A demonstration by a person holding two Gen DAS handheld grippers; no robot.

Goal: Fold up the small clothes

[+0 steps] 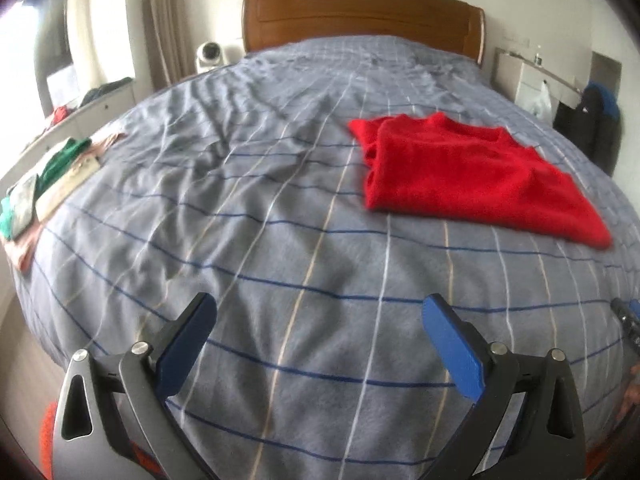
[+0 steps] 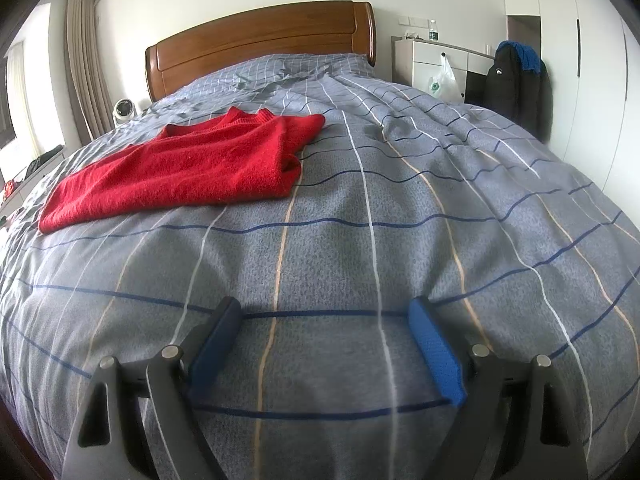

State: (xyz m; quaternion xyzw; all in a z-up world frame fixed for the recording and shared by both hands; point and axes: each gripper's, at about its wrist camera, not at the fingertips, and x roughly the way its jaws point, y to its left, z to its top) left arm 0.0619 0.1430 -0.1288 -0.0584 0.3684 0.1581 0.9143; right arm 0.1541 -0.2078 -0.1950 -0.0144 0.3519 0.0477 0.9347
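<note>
A red sweater [image 1: 472,176] lies flat on the grey checked bed cover [image 1: 260,220], with its sides folded in. In the right wrist view the sweater [image 2: 180,172] lies ahead to the left. My left gripper [image 1: 320,312] is open and empty, above the cover near the bed's foot, well short of the sweater. My right gripper [image 2: 324,312] is open and empty, low over the cover [image 2: 400,220], with the sweater far ahead to its left. A tip of the right gripper [image 1: 628,316] shows at the right edge of the left wrist view.
A stack of clothes, green and pink [image 1: 44,188], lies at the bed's left edge. A wooden headboard [image 1: 360,16] closes the far end. A white fan [image 1: 208,54] stands at the far left. A cabinet [image 2: 436,60] and a dark jacket [image 2: 516,80] are at the far right.
</note>
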